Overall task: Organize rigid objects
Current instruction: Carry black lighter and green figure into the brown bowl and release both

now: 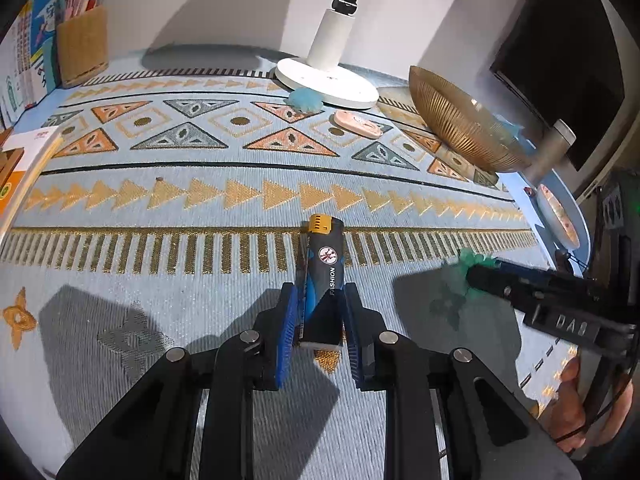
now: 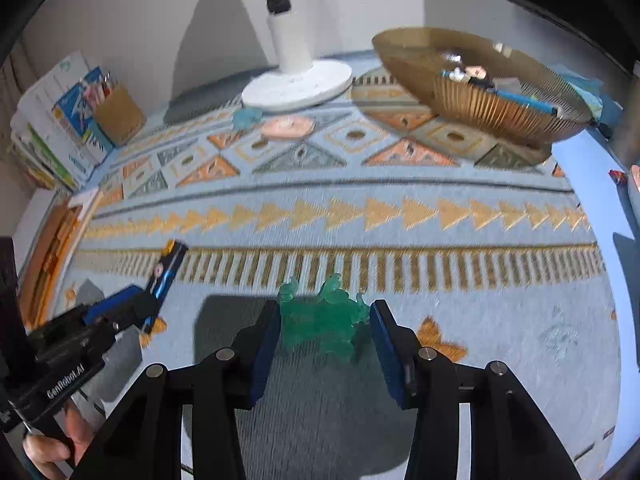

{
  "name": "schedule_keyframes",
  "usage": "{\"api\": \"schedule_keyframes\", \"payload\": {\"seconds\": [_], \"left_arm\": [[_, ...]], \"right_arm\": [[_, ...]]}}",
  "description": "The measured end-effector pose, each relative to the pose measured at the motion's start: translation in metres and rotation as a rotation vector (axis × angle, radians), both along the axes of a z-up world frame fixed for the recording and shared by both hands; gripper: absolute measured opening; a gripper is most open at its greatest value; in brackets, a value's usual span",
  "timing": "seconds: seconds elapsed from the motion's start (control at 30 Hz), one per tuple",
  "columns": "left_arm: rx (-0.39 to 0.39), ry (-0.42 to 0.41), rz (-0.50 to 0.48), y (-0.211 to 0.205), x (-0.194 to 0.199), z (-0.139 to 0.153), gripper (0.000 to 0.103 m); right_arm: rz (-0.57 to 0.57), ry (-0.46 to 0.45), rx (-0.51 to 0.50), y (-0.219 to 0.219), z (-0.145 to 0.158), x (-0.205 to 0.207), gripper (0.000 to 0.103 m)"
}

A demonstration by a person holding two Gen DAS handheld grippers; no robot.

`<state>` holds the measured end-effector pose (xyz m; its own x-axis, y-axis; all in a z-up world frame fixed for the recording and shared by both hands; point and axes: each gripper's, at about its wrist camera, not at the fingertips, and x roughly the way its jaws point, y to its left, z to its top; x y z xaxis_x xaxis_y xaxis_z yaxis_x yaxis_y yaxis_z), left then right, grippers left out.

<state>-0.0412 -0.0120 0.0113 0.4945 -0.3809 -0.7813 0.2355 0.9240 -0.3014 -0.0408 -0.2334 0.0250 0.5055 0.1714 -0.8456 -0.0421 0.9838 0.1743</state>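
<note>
Both fisheye cameras sit low and close over the desk [image 1: 160, 208], each looking forward along its own hand-held gripper toward the far wall. The left view sees the right hand-held gripper [image 1: 476, 276] at its right edge. Both views share the patterned cloth, white lamp base [image 1: 328, 80] and gold bowl [image 2: 500, 108].

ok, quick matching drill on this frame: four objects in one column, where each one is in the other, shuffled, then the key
Things:
1. lighter
2. green toy
3. gold bowl
4. pink eraser

Places:
A. lying on the cloth near the lamp base
B. clamped in the left gripper
C. between the fingers of the right gripper
D. far right, already holding small items

Pairs: 1-B, 2-C, 3-D, 4-A
</note>
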Motion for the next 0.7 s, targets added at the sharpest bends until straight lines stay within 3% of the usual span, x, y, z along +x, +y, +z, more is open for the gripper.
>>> {"api": "schedule_keyframes", "payload": {"seconds": [0.1, 0.17, 0.4, 0.53, 0.63, 0.7], "left_arm": [[-0.027, 0.013, -0.006, 0.001, 0.001, 0.001, 0.034], [-0.033, 0.017, -0.003, 0.0, 0.003, 0.001, 0.035], [0.122, -0.038, -0.027, -0.028, 0.012, 0.004, 0.038], [0.182, -0.074, -0.033, -0.036, 0.01, 0.003, 0.035], [0.178, -0.074, -0.015, -0.033, 0.012, 0.003, 0.02], [0.149, -0.068, -0.01, -0.028, 0.012, 0.004, 0.02]], "right_arm": [[0.069, 0.039, 0.066, -0.001, -0.005, -0.008, 0.051], [0.132, 0.041, 0.084, -0.002, -0.005, -0.017, 0.065], [0.151, 0.022, 0.031, -0.022, -0.006, -0.023, 0.065], [0.199, 0.005, -0.001, -0.008, -0.005, -0.009, 0.065], [0.205, -0.013, -0.044, 0.006, -0.008, -0.002, 0.065], [0.199, -0.039, -0.109, 0.016, -0.01, -0.003, 0.053]]}}
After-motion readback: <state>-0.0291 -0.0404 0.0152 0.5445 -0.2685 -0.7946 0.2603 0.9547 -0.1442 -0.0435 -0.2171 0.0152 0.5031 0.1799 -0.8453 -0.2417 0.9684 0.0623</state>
